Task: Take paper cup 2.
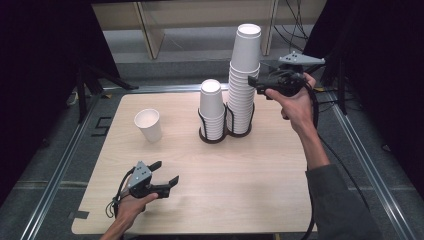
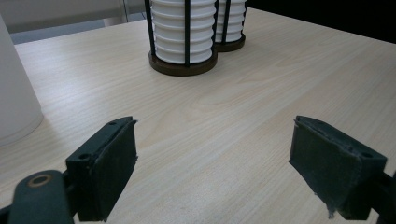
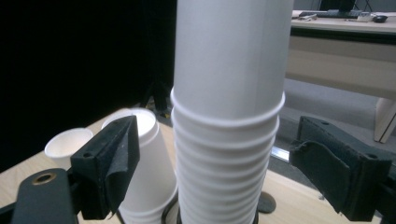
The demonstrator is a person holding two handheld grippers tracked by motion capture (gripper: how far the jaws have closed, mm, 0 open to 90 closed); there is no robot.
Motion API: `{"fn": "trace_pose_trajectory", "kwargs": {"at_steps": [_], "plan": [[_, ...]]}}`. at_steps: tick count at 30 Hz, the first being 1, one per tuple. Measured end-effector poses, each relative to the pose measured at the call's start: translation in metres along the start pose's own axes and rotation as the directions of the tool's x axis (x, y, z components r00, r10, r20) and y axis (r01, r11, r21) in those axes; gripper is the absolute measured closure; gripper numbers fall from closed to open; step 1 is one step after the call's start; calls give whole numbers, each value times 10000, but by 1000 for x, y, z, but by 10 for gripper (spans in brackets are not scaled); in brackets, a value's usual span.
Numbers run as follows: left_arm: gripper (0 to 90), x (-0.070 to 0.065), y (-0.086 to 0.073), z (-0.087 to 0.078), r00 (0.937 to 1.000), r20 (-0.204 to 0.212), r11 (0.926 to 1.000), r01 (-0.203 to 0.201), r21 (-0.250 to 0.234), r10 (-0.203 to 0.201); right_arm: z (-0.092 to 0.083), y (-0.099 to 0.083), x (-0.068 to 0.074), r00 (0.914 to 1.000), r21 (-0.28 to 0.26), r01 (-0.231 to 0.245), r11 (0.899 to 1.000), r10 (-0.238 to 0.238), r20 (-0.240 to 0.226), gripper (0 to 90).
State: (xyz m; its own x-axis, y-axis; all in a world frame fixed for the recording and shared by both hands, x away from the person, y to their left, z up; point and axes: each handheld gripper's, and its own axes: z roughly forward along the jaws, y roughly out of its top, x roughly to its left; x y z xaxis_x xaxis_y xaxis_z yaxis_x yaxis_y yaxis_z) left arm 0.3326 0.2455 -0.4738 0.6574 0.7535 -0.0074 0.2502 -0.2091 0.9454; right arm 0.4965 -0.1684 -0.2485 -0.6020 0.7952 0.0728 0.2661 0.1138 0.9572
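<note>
Your right gripper sits against the upper part of the tall stack, the landmark here. In the right gripper view its jaws are spread wide, one on each side of the tall stack, with gaps showing between the pads and the cups, so nothing is clamped. The rim of the top cup lies level with the jaws.

The tall stack stands in a dark wire holder at the far middle of the table. Touching the holder on the stack's left is a second holder with the short stack; in the right gripper view the short stack shows behind the left pad.

Further left of the tall stack, well apart from it, a single cup stands upright, mouth up.

Your left gripper is near the table's front edge, well apart from the tall stack and nearer you than the single cup. Its jaws are wide and hold nothing; in the left gripper view they point over bare wood toward the two holders, with the single cup at the left edge.
</note>
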Motion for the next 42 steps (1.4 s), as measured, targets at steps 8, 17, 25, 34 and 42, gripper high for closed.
{"fn": "trace_pose_trajectory", "kwargs": {"at_steps": [8, 17, 25, 34, 42], "plan": [[143, -2, -1, 1, 9998, 94, 9998, 197, -30, -196, 15, 21, -7, 9999, -69, 37, 10000, -36, 102, 154], [143, -2, -1, 1, 9997, 109, 9998, 211, -3, -211, 38, 33, -7, 9999, -76, 130, 9999, -129, 96, 154], [143, -1, 0, 0, 9999, 146, 10000, 71, 23, -71, 60, 32, -10, 9998, -51, -200, 9998, 200, 57, 126], [143, -3, 0, 0, 9998, 175, 10000, 74, 44, -75, 75, 31, -12, 9984, -186, -562, 9982, 561, -70, 105], [143, -3, -1, 0, 9992, 231, 9994, 342, -57, -341, 76, 38, -9, 9984, -316, -539, 9980, 543, 138, 142]]}}
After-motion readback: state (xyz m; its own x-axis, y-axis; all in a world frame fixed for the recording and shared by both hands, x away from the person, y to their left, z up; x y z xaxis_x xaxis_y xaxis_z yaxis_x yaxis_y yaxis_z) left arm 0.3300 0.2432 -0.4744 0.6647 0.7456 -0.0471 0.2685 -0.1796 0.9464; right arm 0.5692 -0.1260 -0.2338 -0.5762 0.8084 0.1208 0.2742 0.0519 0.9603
